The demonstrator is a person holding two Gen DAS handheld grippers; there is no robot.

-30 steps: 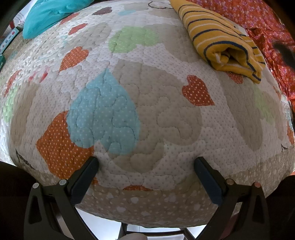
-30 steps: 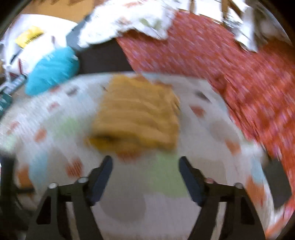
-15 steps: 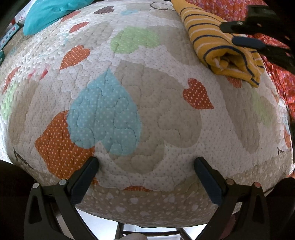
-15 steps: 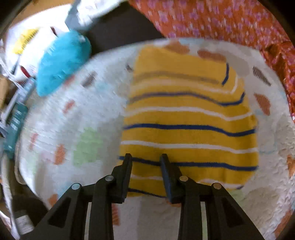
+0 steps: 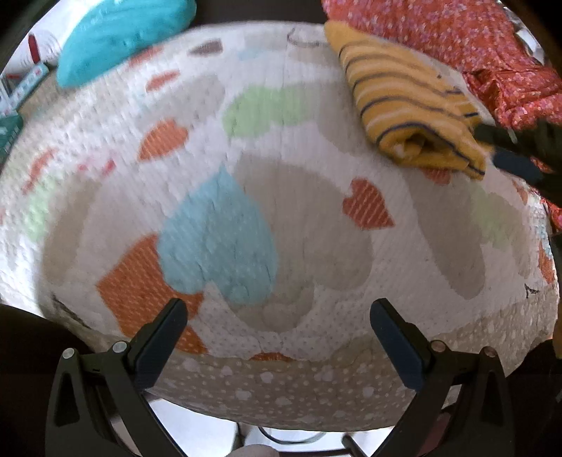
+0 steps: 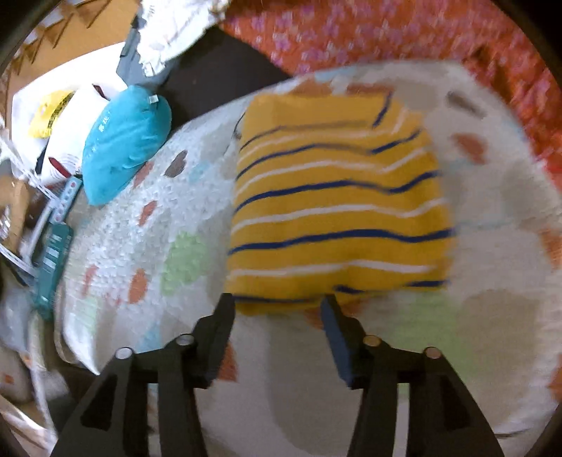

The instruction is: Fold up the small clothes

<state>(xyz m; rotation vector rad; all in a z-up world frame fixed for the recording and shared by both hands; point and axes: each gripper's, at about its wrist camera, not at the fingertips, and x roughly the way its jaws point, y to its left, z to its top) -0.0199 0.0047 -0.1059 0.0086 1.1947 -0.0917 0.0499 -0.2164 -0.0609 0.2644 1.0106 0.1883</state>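
A folded yellow garment with blue and white stripes [image 6: 337, 211] lies on a heart-patterned quilt [image 6: 196, 197]. My right gripper [image 6: 277, 306] is open, its tips at the garment's near edge and holding nothing. In the left wrist view the garment [image 5: 411, 102] lies at the far right of the quilt [image 5: 316, 225], with the right gripper [image 5: 509, 151] beside its near end. My left gripper [image 5: 277, 316] is wide open and empty above the quilt's front edge, far from the garment.
A teal cushion [image 6: 123, 144] lies past the quilt's far left corner, also in the left wrist view [image 5: 119, 38]. Red flowered fabric [image 6: 386, 31] lies behind and right of the quilt. Boxes and clutter [image 6: 45, 225] sit at the left.
My right gripper came in over the garment, narrowed its jaws at the near edge, then opened and pulled back slightly. The left gripper tilted a little and stayed open.
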